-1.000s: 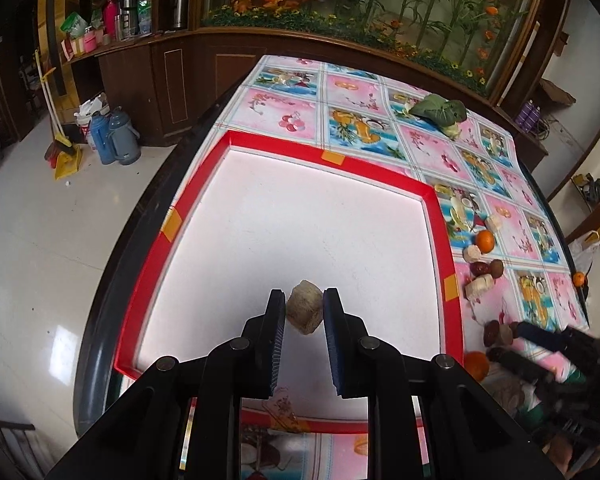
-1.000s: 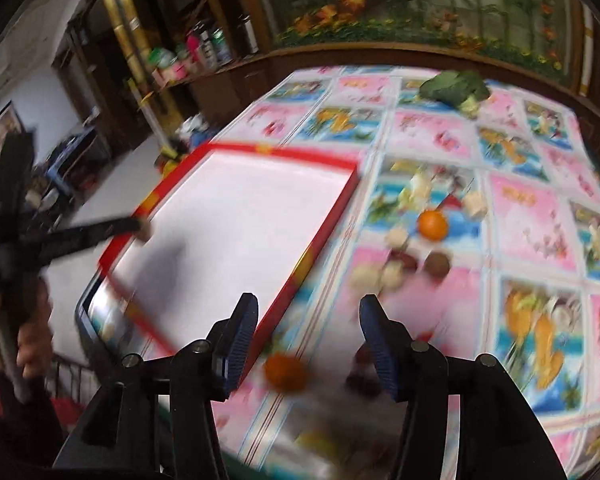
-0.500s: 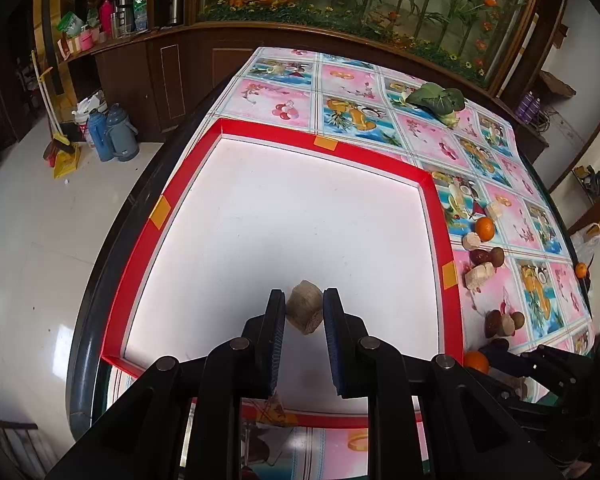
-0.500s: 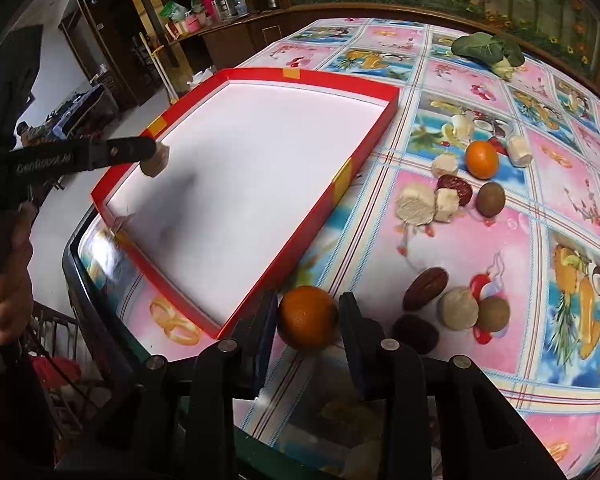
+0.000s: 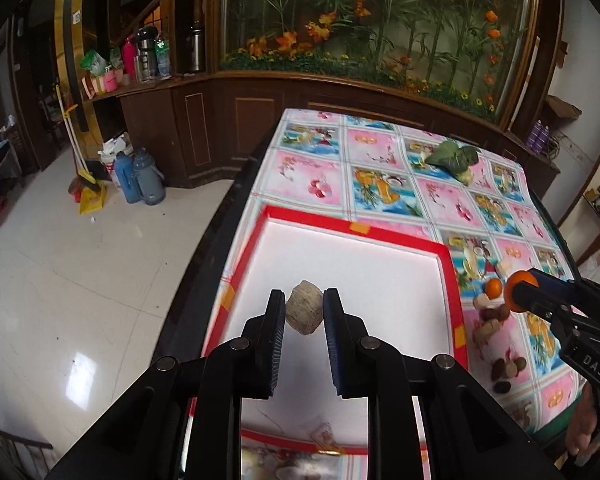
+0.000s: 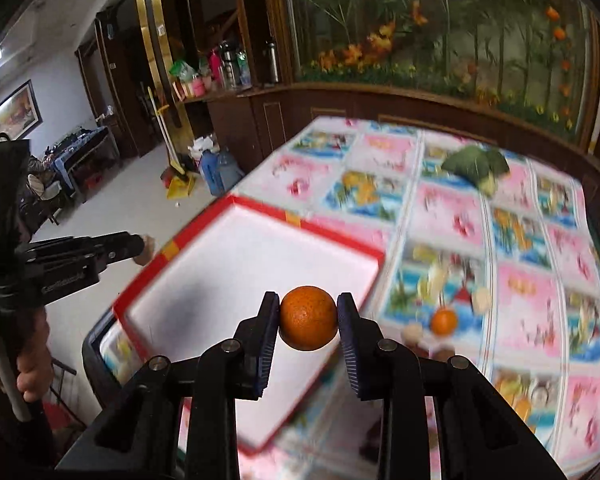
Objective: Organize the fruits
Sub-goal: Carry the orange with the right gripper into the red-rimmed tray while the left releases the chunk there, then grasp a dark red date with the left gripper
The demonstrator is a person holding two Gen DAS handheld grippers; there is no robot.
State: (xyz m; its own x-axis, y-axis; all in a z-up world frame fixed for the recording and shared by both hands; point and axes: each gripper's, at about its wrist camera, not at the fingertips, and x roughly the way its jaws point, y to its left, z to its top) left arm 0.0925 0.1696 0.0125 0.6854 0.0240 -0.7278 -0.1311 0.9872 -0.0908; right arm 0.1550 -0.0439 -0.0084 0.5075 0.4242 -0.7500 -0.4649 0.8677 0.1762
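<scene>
The left gripper [image 5: 303,312] clamps a tan lump [image 5: 304,307] above the red-rimmed tray [image 5: 455,280]. The right gripper [image 6: 308,322] clamps an orange [image 6: 308,323] over the tray's edge. Beyond, blurred fruits [image 6: 444,321] lie on the surface [image 6: 532,300]; kinds unclear.

Tray [image 5: 444,276] sits on the worktop's [image 5: 380,152] near left; loose fruits [image 5: 496,320] cluster just right of it; leafy greens [image 5: 452,158] lie far right.

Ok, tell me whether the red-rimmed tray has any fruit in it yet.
Empty. The tray shows only bare white floor; the tan fruit and the orange are held above it in the left and right grippers.
</scene>
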